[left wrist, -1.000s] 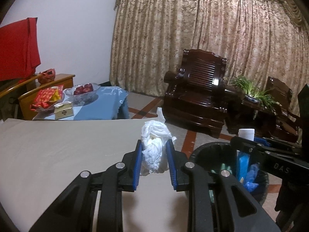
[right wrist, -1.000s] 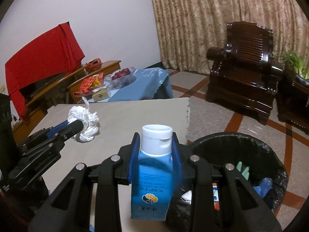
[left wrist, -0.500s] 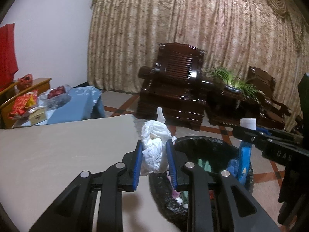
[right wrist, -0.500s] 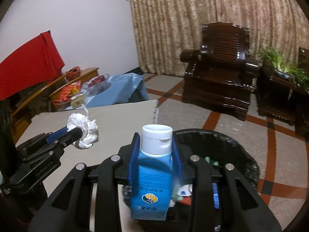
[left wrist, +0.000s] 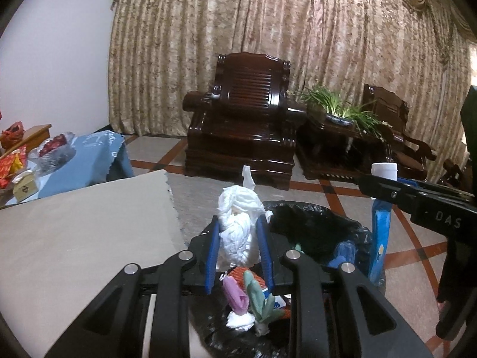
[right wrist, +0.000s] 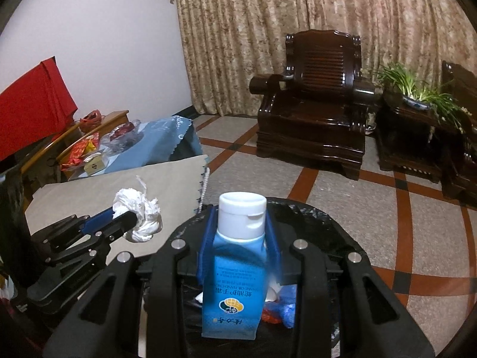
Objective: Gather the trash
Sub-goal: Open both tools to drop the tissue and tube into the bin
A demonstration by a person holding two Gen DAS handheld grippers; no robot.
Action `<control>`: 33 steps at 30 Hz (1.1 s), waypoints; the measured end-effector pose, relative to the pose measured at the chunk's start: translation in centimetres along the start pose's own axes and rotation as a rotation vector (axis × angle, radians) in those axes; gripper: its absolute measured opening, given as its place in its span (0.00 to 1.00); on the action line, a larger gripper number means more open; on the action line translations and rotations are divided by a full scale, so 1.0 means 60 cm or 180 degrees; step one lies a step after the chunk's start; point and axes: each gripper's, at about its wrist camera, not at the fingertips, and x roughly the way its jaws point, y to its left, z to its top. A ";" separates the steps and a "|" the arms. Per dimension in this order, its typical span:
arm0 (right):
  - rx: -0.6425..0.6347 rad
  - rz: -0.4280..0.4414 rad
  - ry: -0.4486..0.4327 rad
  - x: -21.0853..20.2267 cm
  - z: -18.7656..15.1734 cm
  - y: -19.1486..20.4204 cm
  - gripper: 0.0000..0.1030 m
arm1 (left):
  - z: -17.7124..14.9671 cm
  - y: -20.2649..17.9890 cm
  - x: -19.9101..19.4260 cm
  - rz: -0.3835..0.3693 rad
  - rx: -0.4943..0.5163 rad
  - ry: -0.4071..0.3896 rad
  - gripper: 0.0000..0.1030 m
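Observation:
My left gripper (left wrist: 238, 235) is shut on a crumpled white tissue wad (left wrist: 237, 226), held over the near rim of a black-lined trash bin (left wrist: 316, 220). That tissue wad (right wrist: 140, 217) also shows at the left of the right wrist view, in the left gripper (right wrist: 131, 219). My right gripper (right wrist: 240, 232) is shut on a blue tube with a white flip cap (right wrist: 237, 256), cap upward, above the bin (right wrist: 331, 226). From the left wrist view the blue tube (left wrist: 380, 229) hangs over the bin's right side. Inside the bin lie several pieces of trash (left wrist: 250, 298).
A beige-covered table (left wrist: 74, 238) ends just left of the bin. Behind it a blue-clothed low table (left wrist: 89, 161) carries a glass bowl and boxes. Dark wooden armchairs (left wrist: 247, 125), a plant stand (left wrist: 340, 119) and curtains stand beyond the tiled floor (right wrist: 387, 208).
Both grippers have swung right, off the beige table and over the trash bin, sinking slightly. Each has kept its grip; the bin's contents have come into view below them.

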 end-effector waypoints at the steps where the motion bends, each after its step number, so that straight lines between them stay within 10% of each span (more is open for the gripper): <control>1: 0.0004 -0.0006 0.0007 0.004 0.000 -0.005 0.30 | -0.002 -0.004 0.006 -0.0011 0.0004 0.0005 0.24; 27: 0.0034 -0.0179 0.0357 0.115 -0.008 -0.075 0.32 | -0.014 -0.022 0.124 -0.0173 0.0029 0.0363 0.31; 33: 0.0134 -0.0299 0.0314 0.112 -0.015 -0.093 0.63 | -0.020 -0.013 0.119 -0.0200 -0.0020 0.0385 0.55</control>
